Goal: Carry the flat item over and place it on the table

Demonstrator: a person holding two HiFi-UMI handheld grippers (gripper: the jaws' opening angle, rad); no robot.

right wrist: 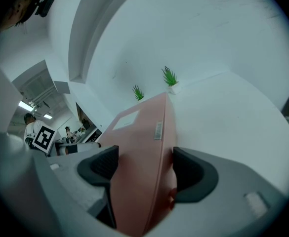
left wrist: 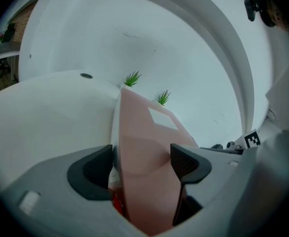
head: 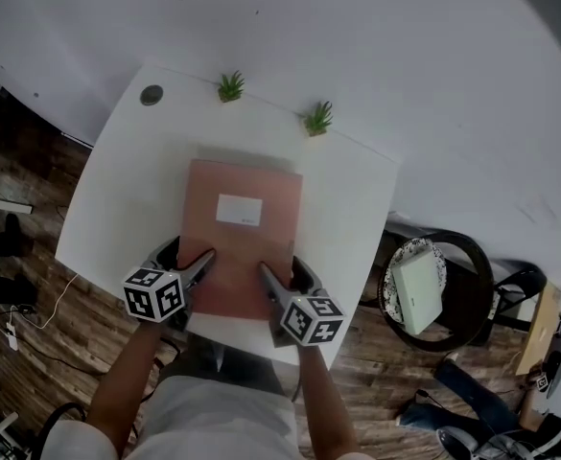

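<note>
Your left gripper (head: 206,258) has its fingers (left wrist: 92,172) clamped on the near left corner of the pink folder (head: 242,252). In the left gripper view one pad sits on the top face and the other below it, w/ the folder filling the gap between them. Your right gripper (head: 266,274) does the same at the near right corner: its fingers (right wrist: 195,175) pinch the folder from both faces, no slack visible. Both marker cubes sit over the near edge of the desk (head: 117,190), approx. level w/ each other.

The folder is flat, dusty pink and rectangular. It has a white label (head: 239,210) on its top face toward the far end, and a small strip tag (right wrist: 158,130) on the spine edge. It runs lengthwise away from you over the middle of the white desk, w/ a finger under it at each near corner. A soft shadow shows past its far edge; whether that edge touches the desk or floats just above it, can't tell from these views.

At the desk's far edge stand a small green plant (head: 230,86) and a second plant (head: 318,118), both apart from the folder. A dark round disc (head: 151,95) sits near the far left corner. To your right, off the desk, a round black chair (head: 472,305) carries a white box (head: 420,288).
</note>
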